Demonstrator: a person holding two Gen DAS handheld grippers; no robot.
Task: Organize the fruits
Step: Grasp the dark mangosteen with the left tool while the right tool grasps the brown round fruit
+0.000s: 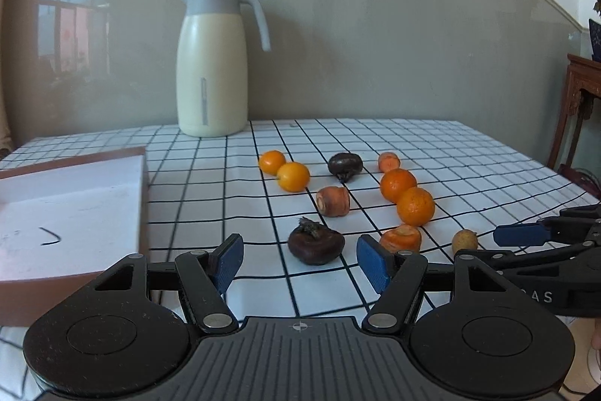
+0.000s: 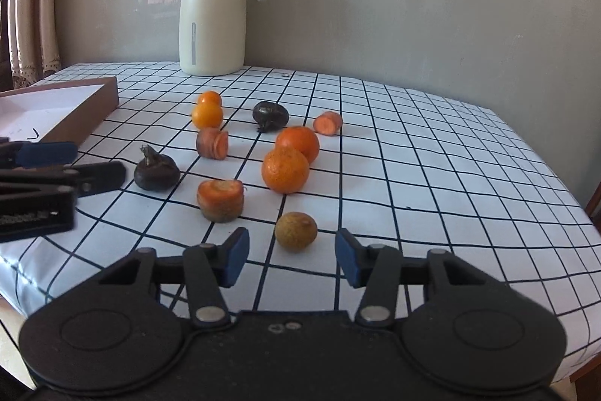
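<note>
Fruits lie scattered on the white black-gridded bench to the right of the shallow brown cardboard tray; going left to right, the dark brown water chestnut with a tufted top sits just ahead of the left hand-held gripper, whose blue pads stand apart with nothing between them. It looks light, hard and smooth, so its flattish sides seem the best purchase. Further right, the small round tan longan-like fruit lies just before the right hand-held gripper, jaws apart and empty; its thin shell probably wants a gentle squeeze across the middle.
</note>
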